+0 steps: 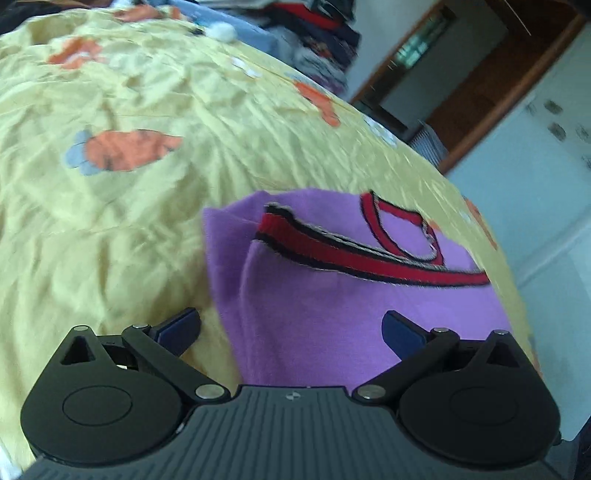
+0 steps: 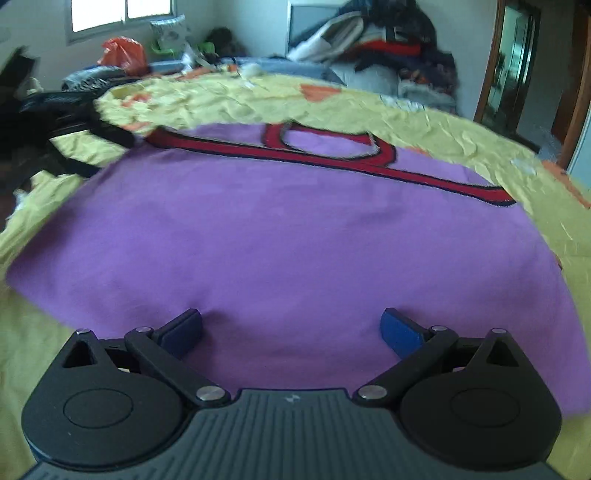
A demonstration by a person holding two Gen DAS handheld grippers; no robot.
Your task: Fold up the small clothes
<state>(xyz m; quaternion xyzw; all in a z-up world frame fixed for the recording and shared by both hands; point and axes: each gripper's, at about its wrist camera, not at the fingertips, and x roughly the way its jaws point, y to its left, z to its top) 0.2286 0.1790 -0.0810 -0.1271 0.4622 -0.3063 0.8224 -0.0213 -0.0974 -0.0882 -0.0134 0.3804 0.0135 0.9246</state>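
A small purple garment [image 2: 280,236] with red and black trim [image 2: 332,155] lies spread on a yellow bedsheet [image 2: 461,129]. In the left wrist view the same purple garment [image 1: 332,314] lies under the right half of the frame, its left part folded over. My left gripper [image 1: 291,328] is open and empty above the garment's left edge. My right gripper [image 2: 291,328] is open and empty just above the garment's near edge. The other gripper's dark arm [image 2: 55,122] shows at the far left of the right wrist view.
The sheet [image 1: 110,221] has orange carrot prints [image 1: 125,149]. A heap of clothes [image 2: 388,44] is piled at the far side of the bed. An orange bag [image 2: 122,53] sits below a window [image 2: 118,14]. A wooden door frame [image 1: 480,92] stands at the right.
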